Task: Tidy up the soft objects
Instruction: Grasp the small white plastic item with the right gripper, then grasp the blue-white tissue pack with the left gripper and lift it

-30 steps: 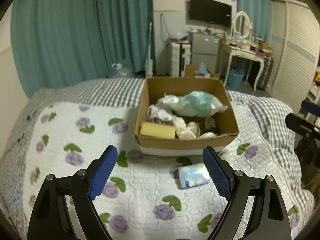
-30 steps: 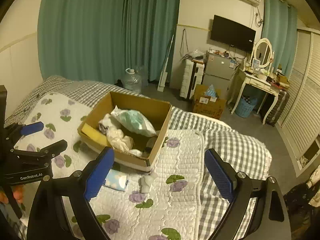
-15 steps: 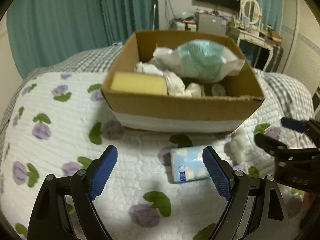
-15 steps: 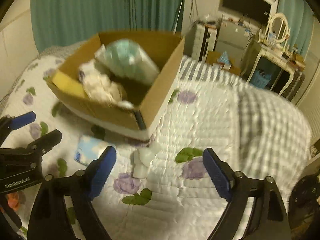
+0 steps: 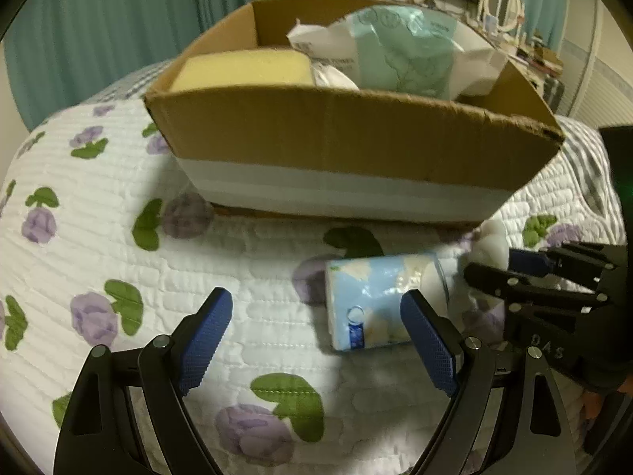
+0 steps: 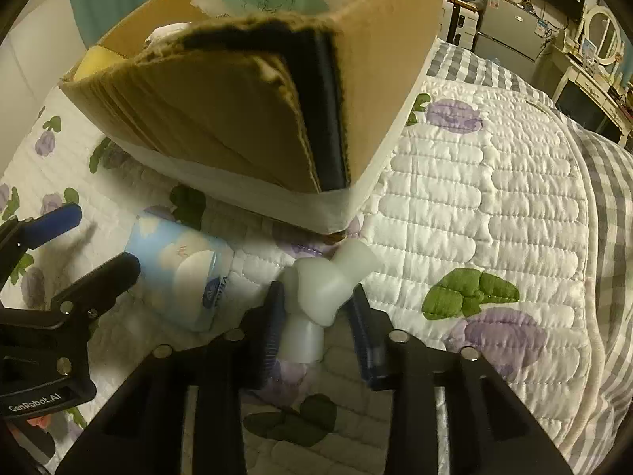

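Note:
A pale blue tissue pack (image 5: 379, 301) lies on the flowered quilt (image 5: 79, 237) in front of the cardboard box (image 5: 336, 146). My left gripper (image 5: 315, 312) hangs open just above the quilt, its right finger beside the pack and nothing between the pads. In the right wrist view the pack (image 6: 178, 269) lies left of a white squashy foam piece (image 6: 320, 293) at the box's (image 6: 221, 118) near corner. My right gripper (image 6: 318, 310) is closing on that piece, both pads against its sides. The box holds a yellow sponge (image 5: 241, 69) and a green-and-white bag (image 5: 395, 51).
A grey checked blanket (image 6: 605, 198) covers the bed's right side. Beyond the bed stand a dressing table with an oval mirror (image 6: 601, 35) and a teal curtain (image 5: 99, 19). The left gripper (image 6: 91, 245) shows at the left edge of the right wrist view.
Both grippers have come down close to the quilt in front of the box. The right jaws have narrowed from wide apart onto the white foam piece. The left jaws have stayed wide.

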The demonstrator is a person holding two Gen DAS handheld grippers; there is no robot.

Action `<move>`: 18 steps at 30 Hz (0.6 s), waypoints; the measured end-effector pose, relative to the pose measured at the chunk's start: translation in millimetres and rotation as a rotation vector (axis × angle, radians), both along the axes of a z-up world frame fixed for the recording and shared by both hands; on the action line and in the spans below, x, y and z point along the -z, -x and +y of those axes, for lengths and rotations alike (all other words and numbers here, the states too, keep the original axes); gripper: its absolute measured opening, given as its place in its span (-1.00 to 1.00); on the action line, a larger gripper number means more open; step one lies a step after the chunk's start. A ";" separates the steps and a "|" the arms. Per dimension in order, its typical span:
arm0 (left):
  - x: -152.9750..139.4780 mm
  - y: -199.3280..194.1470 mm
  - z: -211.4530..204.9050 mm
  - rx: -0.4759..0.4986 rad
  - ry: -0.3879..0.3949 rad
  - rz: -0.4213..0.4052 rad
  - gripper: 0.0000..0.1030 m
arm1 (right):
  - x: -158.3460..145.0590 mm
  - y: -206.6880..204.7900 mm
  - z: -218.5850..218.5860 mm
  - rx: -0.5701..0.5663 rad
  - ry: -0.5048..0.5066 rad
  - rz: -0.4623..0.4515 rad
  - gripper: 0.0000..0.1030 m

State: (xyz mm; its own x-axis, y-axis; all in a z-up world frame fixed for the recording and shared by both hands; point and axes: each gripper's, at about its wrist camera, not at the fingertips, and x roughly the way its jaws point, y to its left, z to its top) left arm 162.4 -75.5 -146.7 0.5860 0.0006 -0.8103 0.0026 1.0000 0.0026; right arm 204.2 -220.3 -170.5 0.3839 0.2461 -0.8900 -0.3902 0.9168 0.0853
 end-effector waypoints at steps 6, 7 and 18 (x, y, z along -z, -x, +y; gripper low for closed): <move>8.5 1.4 -16.3 0.054 0.001 0.027 0.71 | -12.0 11.8 -18.4 0.067 -0.013 -0.065 -0.42; 9.9 1.1 -18.7 0.061 0.011 0.032 0.71 | -13.7 13.3 -21.0 0.075 -0.020 -0.071 -0.42; 28.7 -14.3 -21.7 0.064 0.102 0.064 0.71 | -18.3 12.6 -35.6 0.111 -0.036 -0.073 -0.42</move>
